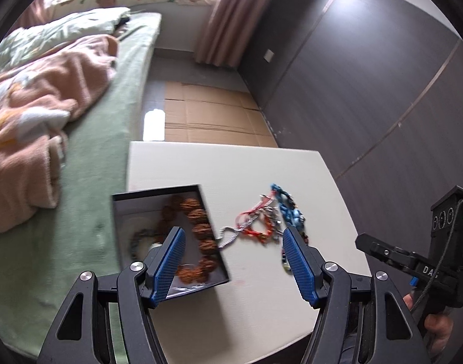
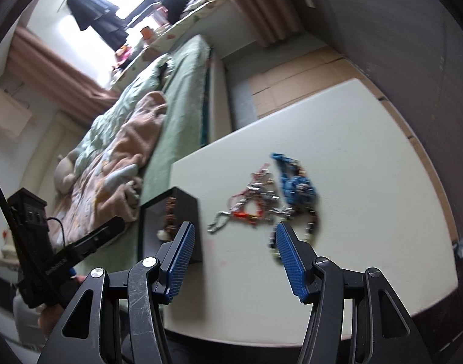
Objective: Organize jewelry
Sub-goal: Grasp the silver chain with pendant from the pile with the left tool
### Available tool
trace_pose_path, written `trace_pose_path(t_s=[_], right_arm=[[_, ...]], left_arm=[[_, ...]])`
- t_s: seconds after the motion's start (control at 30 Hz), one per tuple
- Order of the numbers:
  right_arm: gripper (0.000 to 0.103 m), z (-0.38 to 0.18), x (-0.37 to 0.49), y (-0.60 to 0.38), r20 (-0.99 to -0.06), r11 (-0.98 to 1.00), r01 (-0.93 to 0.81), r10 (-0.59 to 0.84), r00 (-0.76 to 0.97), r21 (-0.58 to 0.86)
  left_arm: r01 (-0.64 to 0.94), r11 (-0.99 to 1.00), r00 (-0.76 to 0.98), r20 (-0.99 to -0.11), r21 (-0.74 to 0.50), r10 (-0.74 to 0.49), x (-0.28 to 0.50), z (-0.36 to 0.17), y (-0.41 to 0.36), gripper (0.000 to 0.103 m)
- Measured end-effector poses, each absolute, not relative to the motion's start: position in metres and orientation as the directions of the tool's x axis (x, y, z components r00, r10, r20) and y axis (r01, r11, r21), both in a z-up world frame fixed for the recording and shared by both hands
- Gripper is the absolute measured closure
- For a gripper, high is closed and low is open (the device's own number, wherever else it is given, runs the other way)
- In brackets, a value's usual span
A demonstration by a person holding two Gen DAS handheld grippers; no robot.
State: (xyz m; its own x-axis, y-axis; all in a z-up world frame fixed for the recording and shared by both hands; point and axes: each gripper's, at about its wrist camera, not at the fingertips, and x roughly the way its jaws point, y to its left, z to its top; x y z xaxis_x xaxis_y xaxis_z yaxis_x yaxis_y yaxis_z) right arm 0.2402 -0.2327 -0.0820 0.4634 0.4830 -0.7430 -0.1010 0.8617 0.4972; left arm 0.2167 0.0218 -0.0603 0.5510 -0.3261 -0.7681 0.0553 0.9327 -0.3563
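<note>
A black jewelry box [image 1: 170,236] sits at the left edge of a white table [image 1: 225,166]. A brown beaded bracelet [image 1: 201,233] lies inside it. To its right lies a tangle of jewelry: a silver chain [image 1: 228,236], red cords [image 1: 255,227] and a blue braided piece [image 1: 287,209]. My left gripper [image 1: 233,242] is open above the box's right side and the chain, holding nothing. In the right wrist view my right gripper [image 2: 234,233] is open and empty, above the table before the tangle [image 2: 270,191], with the box [image 2: 176,215] to its left.
A bed with green sheet [image 1: 110,151] and pink blanket [image 1: 43,97] borders the table's left side. Cardboard [image 1: 207,112] covers the floor beyond the table. A dark wall [image 1: 368,91] runs along the right. The other gripper's body [image 1: 428,261] shows at right.
</note>
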Motion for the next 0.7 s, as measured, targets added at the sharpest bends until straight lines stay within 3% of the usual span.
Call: trace_pose_path(t_s=[0.23, 0.47, 0.7], right_arm=[[0.046, -0.104, 0.239, -0.271, -0.753, 0.861, -0.008, 0.449, 0.481, 0.508], [0.046, -0.127, 0.242, -0.296, -0.733, 0.83, 0.046, 0.463, 0.498, 0.556], [0.046, -0.146, 0.247, -0.305, -0.655, 0.776, 0.009, 0.525, 0.543, 0.63]], left_arm=[[0.116, 0.943, 0.503, -0.8, -0.311, -0.325, 0.238, -0.07, -0.017, 0.035], [0.12, 0.94, 0.423, -0.841, -0.319, -0.339, 0.266, -0.09, -0.048, 0.064], [0.073, 0.935, 0.347, -0.87, -0.346, -0.349, 0.297, -0.113, -0.069, 0.066]])
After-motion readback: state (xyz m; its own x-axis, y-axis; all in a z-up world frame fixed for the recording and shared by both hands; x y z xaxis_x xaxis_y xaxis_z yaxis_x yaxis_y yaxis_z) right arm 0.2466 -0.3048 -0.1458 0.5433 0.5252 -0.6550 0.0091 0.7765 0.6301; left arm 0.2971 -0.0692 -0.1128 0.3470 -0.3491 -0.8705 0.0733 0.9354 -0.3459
